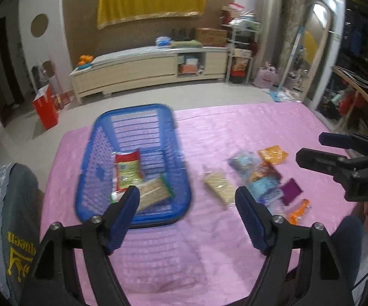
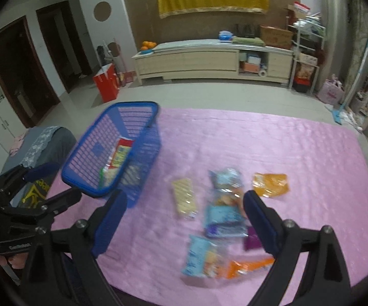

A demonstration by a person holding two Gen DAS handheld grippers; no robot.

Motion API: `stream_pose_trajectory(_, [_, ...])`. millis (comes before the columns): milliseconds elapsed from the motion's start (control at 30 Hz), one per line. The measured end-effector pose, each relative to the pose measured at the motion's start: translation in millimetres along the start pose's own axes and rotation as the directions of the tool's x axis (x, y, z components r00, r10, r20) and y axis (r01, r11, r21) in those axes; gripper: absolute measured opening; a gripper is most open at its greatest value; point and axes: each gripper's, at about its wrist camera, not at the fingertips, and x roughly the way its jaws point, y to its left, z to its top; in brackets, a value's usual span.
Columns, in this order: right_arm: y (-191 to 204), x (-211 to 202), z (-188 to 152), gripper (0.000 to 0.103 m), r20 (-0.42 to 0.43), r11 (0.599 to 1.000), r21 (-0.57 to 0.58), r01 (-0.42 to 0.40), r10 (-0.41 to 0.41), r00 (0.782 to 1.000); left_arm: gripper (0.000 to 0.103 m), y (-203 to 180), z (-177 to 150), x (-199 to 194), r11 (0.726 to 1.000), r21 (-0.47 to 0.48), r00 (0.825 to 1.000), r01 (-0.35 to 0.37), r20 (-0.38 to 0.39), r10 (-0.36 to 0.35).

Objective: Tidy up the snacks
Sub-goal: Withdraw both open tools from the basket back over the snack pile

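Left wrist view: blue basket (image 1: 87,178) holds two snack packets (image 1: 139,178).

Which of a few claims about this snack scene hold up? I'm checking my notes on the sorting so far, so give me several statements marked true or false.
1. The blue basket already holds two snack packets. True: a red-and-green packet and a cracker packet lie inside.
2. The left tool is shut on a packet. False: it is open and holds nothing.
3. The orange packet lies inside the basket. False: it lies on the pink tablecloth, right of the basket.
4. The right tool is open and holds nothing. True.
5. The tablecloth is green. False: it is pink.
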Motion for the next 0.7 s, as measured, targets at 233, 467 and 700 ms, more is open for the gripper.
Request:
stream_pose_trajectory(233, [-41.2,-12.5,-33.0,0.095,-0.031,0.997,0.018,0.081,-0.080,0.996,0.080,-49.0,-12.2,12.7,0.994,0.031,0.995,0.103,-0.007,-0.103])
stream_pose_trajectory(467, [-76.7,-13.0,-68.1,0.095,-0.068,0.991,0.055,0.122,-0.118,0.991,0.080,-89.3,-30.4,42.4,0.988,0.028,0.985,0.151,-0.094,-0.148])
stream_pose_trajectory(700, [-106.9,-1.4,-98.3,0.095,-0.117,0.986,0.083,0.147,-0.137,0.984,0.080,-119.6,-47.9,65.1,0.985,-0.002,0.972,0.172,-0.160,-0.170])
